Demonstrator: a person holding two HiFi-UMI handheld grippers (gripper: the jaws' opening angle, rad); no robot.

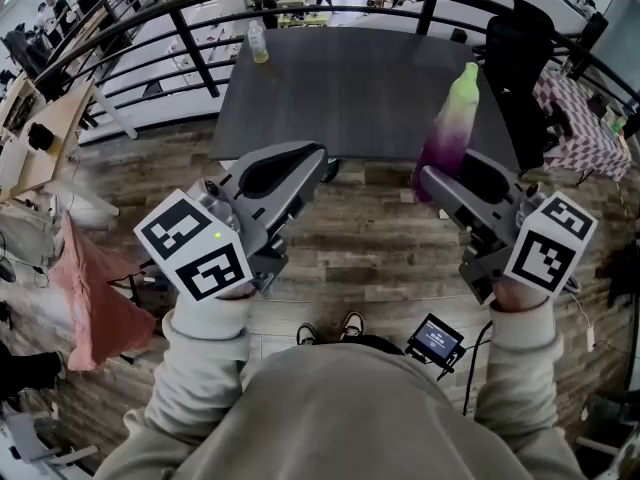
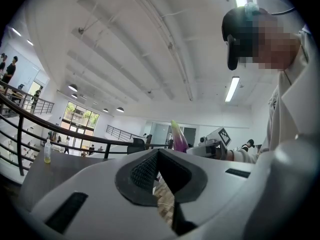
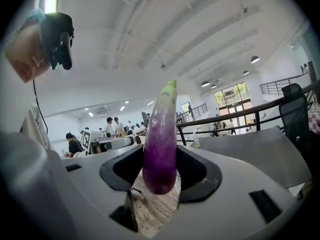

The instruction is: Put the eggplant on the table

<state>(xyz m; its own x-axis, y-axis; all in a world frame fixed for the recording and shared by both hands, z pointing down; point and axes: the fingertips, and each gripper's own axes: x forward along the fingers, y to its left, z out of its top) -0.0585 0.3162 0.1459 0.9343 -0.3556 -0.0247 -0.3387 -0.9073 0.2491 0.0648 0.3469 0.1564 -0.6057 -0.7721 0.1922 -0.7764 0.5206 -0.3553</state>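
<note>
A long eggplant (image 1: 450, 126), purple below and pale green at the top, stands upright between the jaws of my right gripper (image 1: 452, 173), which is shut on it. It hangs in front of the near right edge of the dark grey table (image 1: 340, 93), over the wooden floor. In the right gripper view the eggplant (image 3: 161, 144) fills the gap between the pads (image 3: 197, 166). My left gripper (image 1: 316, 160) is level near the table's front edge, shut with nothing in it; its tips meet (image 2: 158, 153). From there the eggplant (image 2: 179, 136) shows to the right.
A plastic bottle (image 1: 258, 43) stands at the table's far left corner. A black office chair (image 1: 520, 63) is at the table's right, with a checkered cloth (image 1: 585, 128) behind it. A curved black railing (image 1: 180, 13) runs behind. A pink cloth (image 1: 90, 298) hangs at left.
</note>
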